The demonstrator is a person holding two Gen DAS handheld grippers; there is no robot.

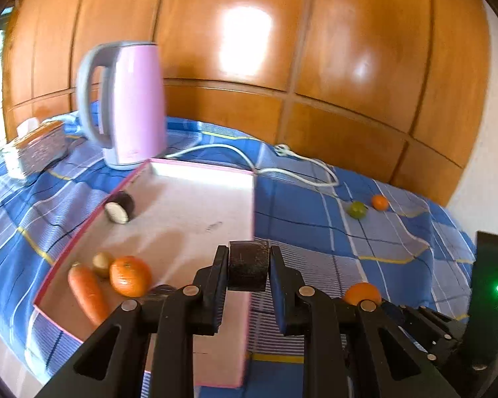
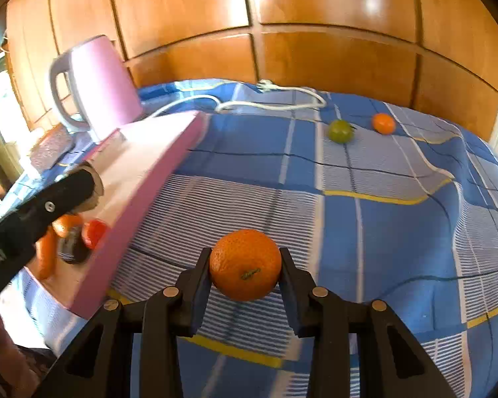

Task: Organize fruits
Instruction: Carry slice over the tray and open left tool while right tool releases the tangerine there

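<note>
Right tool [image 2: 245, 267] grips orange [image 2: 245, 263] beside box rim [image 2: 156, 182].

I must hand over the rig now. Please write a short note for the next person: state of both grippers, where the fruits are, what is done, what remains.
Left gripper: shut on a dark cylindrical piece, above the right edge of the pink box.
Right gripper: shut on an orange, over the blue checked cloth, right of the box.
Done: in the box lie a carrot, another orange, a small brownish fruit and a dark piece with a white end.
Left: place both held things; then fetch the green fruit and the small orange far back on the cloth.
</note>
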